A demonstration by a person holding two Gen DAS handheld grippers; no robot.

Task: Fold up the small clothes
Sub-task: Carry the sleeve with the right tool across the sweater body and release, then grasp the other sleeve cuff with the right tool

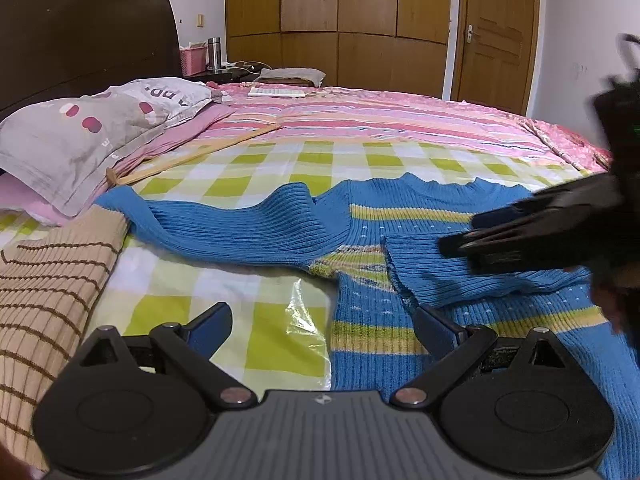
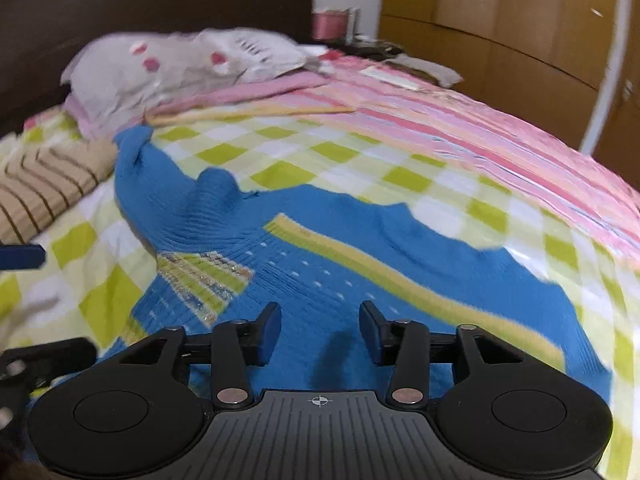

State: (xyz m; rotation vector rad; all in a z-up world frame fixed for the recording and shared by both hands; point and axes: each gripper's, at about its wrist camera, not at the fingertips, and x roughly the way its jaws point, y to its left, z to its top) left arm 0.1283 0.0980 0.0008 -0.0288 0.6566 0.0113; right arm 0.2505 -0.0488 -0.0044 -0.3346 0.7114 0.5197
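Note:
A small blue knit sweater [image 1: 248, 224] with yellow and green stripes lies flat on the checked bedsheet [image 1: 280, 160]. One sleeve stretches out to the left, and the other sleeve [image 1: 460, 280] is folded across the chest. My left gripper [image 1: 324, 322] stands open wide over the sweater's lower left edge, holding nothing. Blurred at the right of the left wrist view, my right gripper [image 1: 520, 232] hovers over the folded sleeve. In the right wrist view, the right gripper [image 2: 320, 332] is open just above the sweater [image 2: 340, 248], with nothing between its fingers.
A beige garment [image 1: 48, 280] with brown stripes lies to the left. A grey pillow [image 1: 80, 136] rests near the dark headboard. A clear plastic bag [image 1: 304, 312] sits on the sheet beside the sweater. A pink striped quilt [image 1: 380, 120] covers the far half of the bed, before a wooden wardrobe [image 1: 340, 20].

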